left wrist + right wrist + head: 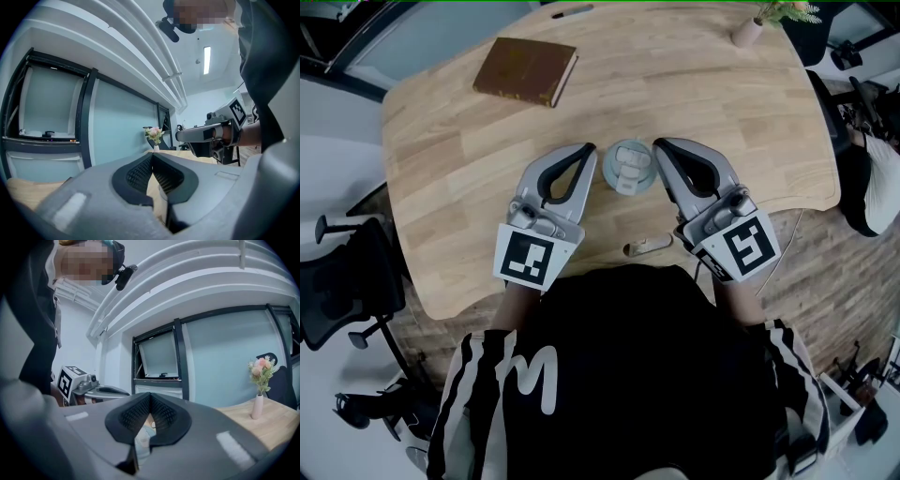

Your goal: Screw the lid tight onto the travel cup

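Travel cup is seen upright on the surface, with its lid resting on top; whether the thread is engaged cannot be told. Both claws are closed on nothing. The left claw is held just beside the cup on its left, and the right claw just beside it on its right. As the body is not gripped, it is judged that the cup could be spun or tipped when the lid is turned. A lid set askew could be cross-threaded, and the smooth round wall could be lost from pads pinched off-centre.

The surface is made of pale planked wood with rounded corners. A brown, flat, rectangular book lies well beyond the cup, to the left. The claws are formed of grey curved plastic with dark ribbed pads. The cup is round and of pale translucent blue, its lid fitted with a white flip piece. A small pinkish vase stands far beyond the cup, to the right.
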{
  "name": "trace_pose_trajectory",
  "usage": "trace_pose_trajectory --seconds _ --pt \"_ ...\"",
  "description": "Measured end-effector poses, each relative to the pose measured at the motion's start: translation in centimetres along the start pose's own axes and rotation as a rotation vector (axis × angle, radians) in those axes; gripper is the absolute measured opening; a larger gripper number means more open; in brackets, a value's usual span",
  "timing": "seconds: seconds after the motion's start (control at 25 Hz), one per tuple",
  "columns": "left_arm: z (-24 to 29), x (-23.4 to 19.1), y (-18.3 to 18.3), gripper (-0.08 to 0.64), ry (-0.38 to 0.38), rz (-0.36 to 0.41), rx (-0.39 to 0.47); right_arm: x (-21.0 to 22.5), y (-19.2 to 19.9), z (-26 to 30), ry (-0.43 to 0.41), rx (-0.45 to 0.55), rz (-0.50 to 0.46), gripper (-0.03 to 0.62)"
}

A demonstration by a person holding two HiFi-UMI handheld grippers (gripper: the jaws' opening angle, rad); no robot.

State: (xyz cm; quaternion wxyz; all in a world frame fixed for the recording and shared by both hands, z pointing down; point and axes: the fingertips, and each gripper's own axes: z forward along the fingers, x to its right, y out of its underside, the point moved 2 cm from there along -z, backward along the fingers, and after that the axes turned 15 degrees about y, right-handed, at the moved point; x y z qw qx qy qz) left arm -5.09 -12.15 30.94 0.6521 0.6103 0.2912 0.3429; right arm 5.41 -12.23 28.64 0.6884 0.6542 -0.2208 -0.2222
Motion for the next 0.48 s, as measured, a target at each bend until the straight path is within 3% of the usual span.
trace_pose_trajectory --seconds 0.48 --pt "0.03 0.13 -0.12 0.002 0.000 0.000 0.003 -0.75 -0.76 0.33 -0.001 -0.008 0.035 0.000"
